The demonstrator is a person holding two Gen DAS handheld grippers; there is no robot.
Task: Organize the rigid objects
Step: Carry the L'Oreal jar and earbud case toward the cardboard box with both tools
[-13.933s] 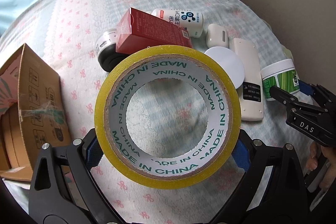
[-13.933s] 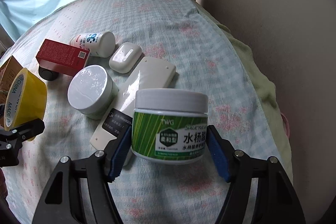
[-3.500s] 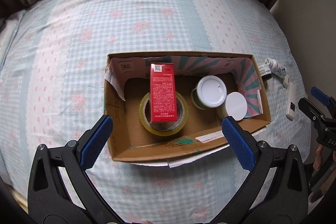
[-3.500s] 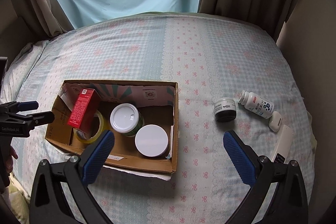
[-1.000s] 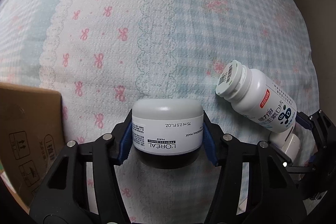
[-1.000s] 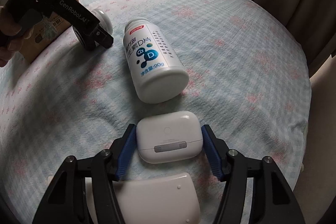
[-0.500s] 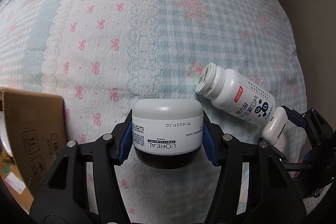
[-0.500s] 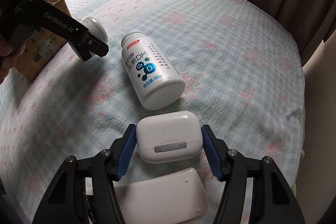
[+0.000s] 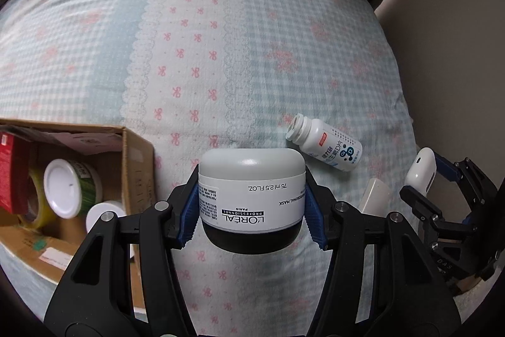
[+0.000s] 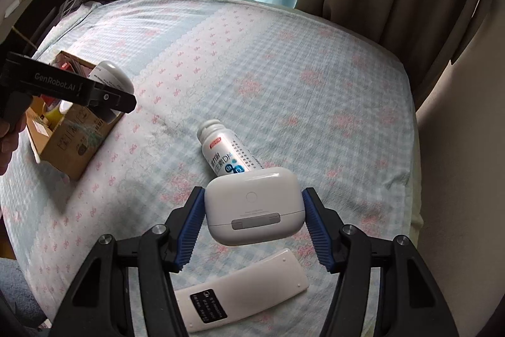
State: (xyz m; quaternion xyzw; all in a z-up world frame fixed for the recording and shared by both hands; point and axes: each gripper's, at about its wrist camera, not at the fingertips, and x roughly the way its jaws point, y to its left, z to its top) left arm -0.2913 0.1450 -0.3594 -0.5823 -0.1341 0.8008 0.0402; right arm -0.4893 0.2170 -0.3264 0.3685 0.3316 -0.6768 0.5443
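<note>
Both grippers have lifted off the bedspread: left gripper (image 9: pixel 251 207) clamps the jar (image 9: pixel 251 198), right gripper (image 10: pixel 254 217) the white case (image 10: pixel 254 206) (cardboard box (image 9: pixel 139 166) lies leftward, nearer the left).

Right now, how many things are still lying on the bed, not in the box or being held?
2. The white pill bottle lies on its side mid-bed; the white remote lies face down nearer the camera. Others may be hidden outside the views.
</note>
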